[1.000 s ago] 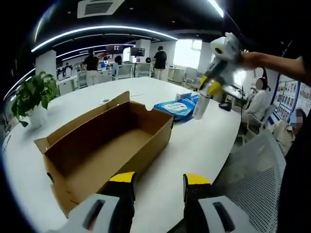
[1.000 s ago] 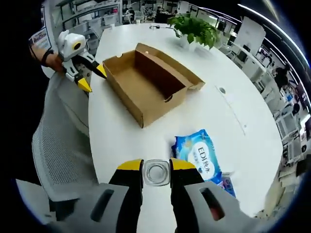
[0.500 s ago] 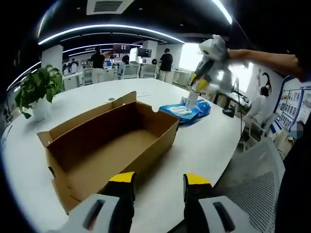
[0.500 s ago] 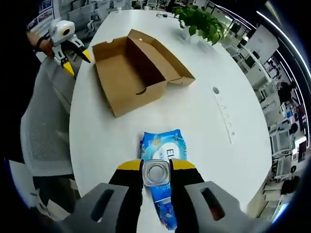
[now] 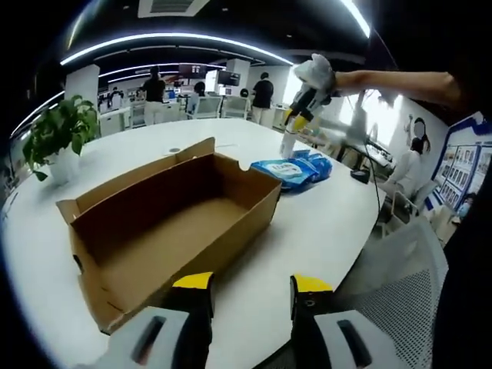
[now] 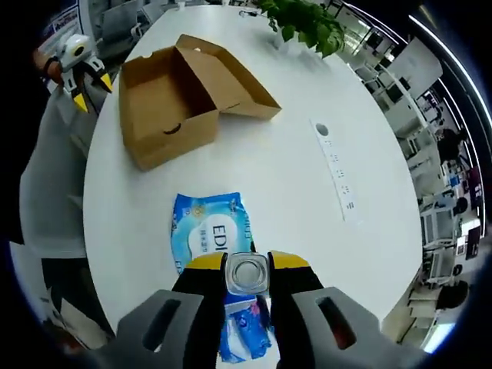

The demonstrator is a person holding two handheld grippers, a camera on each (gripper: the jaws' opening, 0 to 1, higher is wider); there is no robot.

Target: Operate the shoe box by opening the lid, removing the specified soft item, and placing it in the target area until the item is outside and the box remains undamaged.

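The brown cardboard shoe box (image 5: 165, 223) lies open on the white table, its inside bare, lid flap folded back on the far side. My left gripper (image 5: 252, 284) stands open just short of the box's near corner, nothing between its jaws. My right gripper (image 5: 294, 121) hangs high above the table's far side, shut on a clear bottle (image 6: 247, 274) seen end-on between the yellow tips. Right below it lie blue wipes packs (image 6: 211, 234), also seen past the box (image 5: 288, 171). In the right gripper view the box (image 6: 177, 96) sits far off, with the left gripper (image 6: 77, 61) beside it.
A potted plant (image 5: 54, 134) stands at the table's left end. A white power strip (image 6: 336, 165) lies flat on the table. A mesh chair (image 5: 400, 292) is at the near right edge. Several people stand far behind in the office.
My right gripper has carried the clear bottle farther from the box and now hangs over the wipes packs. The box and my left gripper stay put.
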